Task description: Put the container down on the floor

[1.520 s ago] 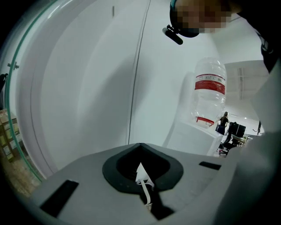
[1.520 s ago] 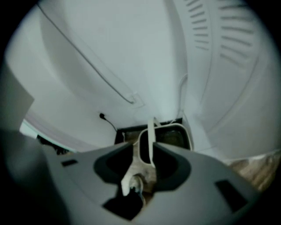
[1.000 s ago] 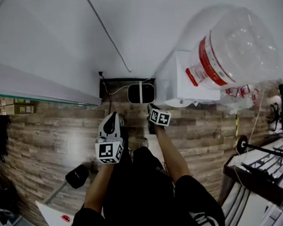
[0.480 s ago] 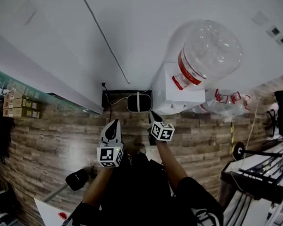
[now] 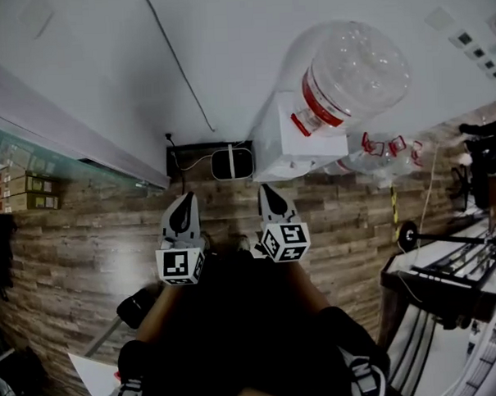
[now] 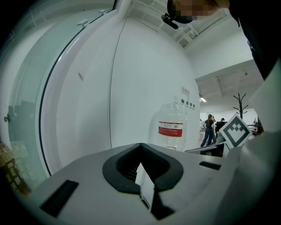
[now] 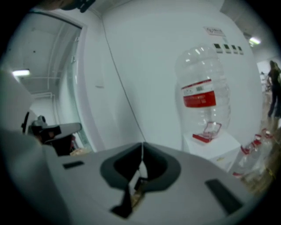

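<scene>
The clear container (image 5: 353, 65) stands upright on a white box (image 5: 279, 146) at one o'clock, long axis vertical, while the left gripper (image 5: 183, 197) and right gripper (image 5: 265, 189) keep jaws shut, empty.

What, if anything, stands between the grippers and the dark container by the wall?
Nothing visible does. The container sits at the wall's foot beside the white box. Only wood floor shows between it and the left gripper and right gripper, both with jaws shut, empty.
</scene>
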`<state>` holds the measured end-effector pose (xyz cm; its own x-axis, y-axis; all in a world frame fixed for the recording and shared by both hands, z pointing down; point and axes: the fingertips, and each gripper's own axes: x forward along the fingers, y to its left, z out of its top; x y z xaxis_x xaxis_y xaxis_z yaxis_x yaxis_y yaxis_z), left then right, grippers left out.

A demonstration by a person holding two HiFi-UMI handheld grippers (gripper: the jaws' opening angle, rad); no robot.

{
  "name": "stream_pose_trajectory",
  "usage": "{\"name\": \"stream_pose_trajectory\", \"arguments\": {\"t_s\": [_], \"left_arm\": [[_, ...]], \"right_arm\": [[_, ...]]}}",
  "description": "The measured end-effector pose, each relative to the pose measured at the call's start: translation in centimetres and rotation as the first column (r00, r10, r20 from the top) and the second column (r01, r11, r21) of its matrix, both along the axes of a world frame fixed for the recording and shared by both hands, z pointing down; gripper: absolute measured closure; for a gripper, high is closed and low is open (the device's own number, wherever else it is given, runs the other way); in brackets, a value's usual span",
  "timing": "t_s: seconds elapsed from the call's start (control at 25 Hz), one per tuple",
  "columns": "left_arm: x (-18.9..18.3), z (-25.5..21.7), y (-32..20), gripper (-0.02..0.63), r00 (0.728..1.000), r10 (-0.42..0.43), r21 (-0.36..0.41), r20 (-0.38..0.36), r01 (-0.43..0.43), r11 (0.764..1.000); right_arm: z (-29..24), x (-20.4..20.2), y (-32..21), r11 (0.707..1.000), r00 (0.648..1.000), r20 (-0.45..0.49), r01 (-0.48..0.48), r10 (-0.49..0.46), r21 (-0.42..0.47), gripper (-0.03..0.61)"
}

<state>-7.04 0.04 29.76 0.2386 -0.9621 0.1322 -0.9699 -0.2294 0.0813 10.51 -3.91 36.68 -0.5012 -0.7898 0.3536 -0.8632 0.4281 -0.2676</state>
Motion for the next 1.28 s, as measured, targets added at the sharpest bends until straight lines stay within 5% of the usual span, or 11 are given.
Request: {"name": "stream_pose_trajectory", "arguments": {"t_s": [0.36,1.28], "left_arm": [[-1.1,-0.5,2.1,0.586,0.999,0.035,0.002,-0.021,-0.035,0.999],[-0.7,0.7,4.6,0.586,0.994,0.099,-0.009,-0.04,-0.1,0.995]], "right_arm": [[-3.4,-3.9,5.2,0.998,0.999,0.02,0.024,-0.025,0.057,0.543],[-3.0,-4.6,8.1,0.999,1.0,0.015,-0.003,0.003,0.042,0.545]]}}
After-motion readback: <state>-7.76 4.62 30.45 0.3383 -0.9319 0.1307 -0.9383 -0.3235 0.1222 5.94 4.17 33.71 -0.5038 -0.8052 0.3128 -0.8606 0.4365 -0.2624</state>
